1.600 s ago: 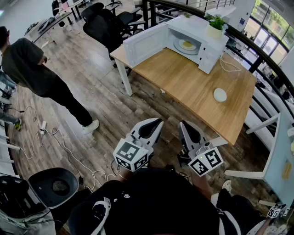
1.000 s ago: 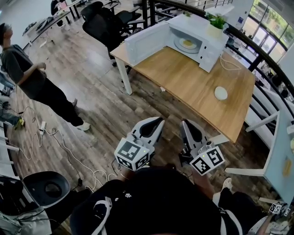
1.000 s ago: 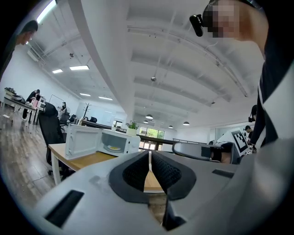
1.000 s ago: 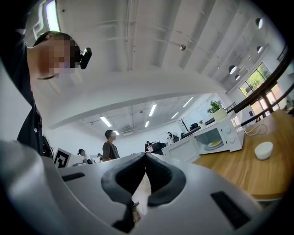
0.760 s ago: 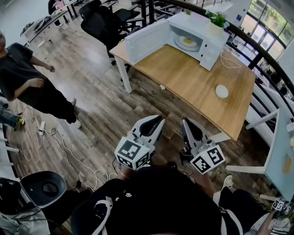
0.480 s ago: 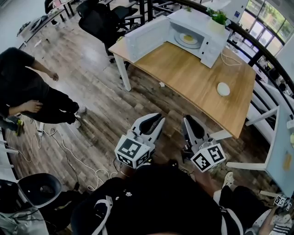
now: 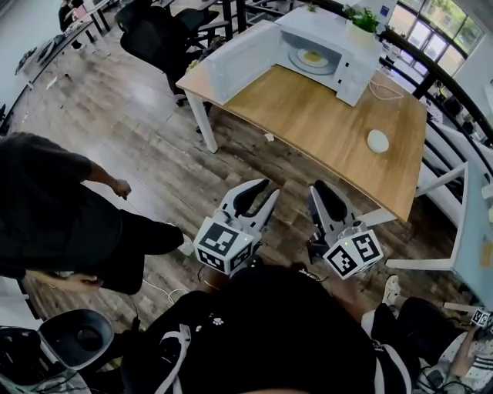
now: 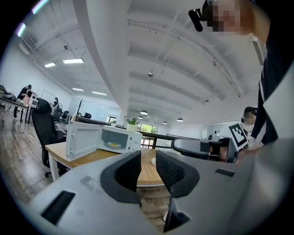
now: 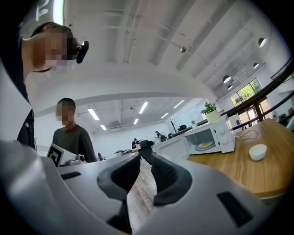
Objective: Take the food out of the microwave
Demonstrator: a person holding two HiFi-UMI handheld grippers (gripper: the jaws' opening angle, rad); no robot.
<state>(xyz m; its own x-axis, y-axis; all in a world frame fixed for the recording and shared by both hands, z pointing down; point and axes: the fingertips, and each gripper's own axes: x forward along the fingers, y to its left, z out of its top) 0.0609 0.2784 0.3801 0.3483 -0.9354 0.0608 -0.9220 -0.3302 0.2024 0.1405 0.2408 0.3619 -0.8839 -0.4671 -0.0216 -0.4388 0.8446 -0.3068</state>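
Note:
A white microwave [image 7: 331,46] stands at the far end of a wooden table [image 7: 323,131], its door [image 7: 239,58] swung wide open. Inside it lies a plate of yellow food [image 7: 311,57], which the left gripper view shows as the plate [image 8: 113,145] and the right gripper view as the plate [image 9: 205,146]. Both grippers hang over the floor, well short of the table. My left gripper [image 7: 266,189] has a narrow gap between its pads [image 8: 131,170] and holds nothing. My right gripper [image 7: 320,189] has its fingertips together and is empty.
A small white bowl [image 7: 377,141] sits on the table's right side, with a cable [image 7: 383,90] beside the microwave and a potted plant [image 7: 362,19] on top. A person in dark clothes [image 7: 54,208] stands close at left. Black chairs [image 7: 150,35] and a railing [image 7: 454,85] border the table.
The person at left has walked nearer and now fills the lower left. My view has shifted slightly toward the table. Both grippers keep the same pose.

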